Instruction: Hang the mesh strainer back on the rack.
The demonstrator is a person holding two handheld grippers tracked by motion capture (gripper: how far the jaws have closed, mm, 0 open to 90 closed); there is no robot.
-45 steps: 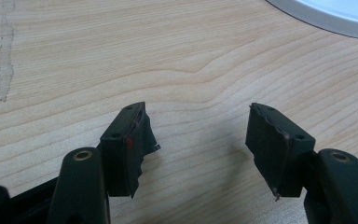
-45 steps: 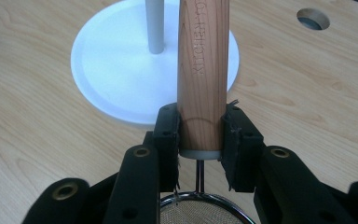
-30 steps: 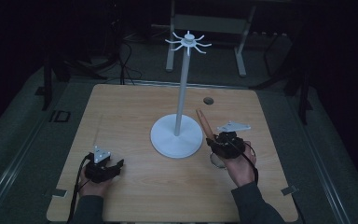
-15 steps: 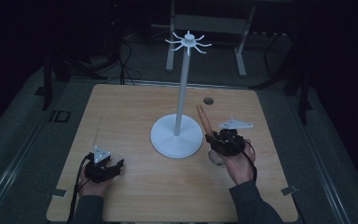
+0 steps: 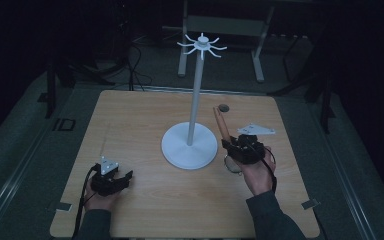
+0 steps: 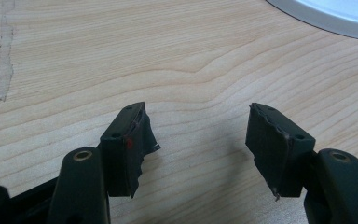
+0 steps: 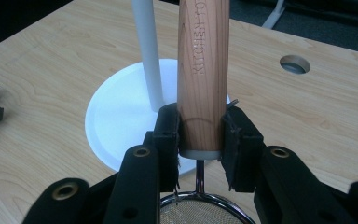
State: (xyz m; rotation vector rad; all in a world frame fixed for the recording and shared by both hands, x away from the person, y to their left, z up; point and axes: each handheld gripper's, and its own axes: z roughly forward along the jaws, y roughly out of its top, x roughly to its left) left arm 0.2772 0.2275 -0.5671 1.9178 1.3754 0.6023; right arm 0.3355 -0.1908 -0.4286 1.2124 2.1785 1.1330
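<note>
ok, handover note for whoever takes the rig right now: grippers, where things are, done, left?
Right gripper: shut on the wooden handle of a small mesh strainer, held low over the table by the right edge of the stand base.
Left gripper: open, nothing between its jaws, resting on the table at front left.
White hook stand: upright mid-table, nothing on its top hooks.
Done: strainer gripped.
Left: probably lift it and hang it on a hook; the handle end's hanging point isn't visible, so check it first.
</note>
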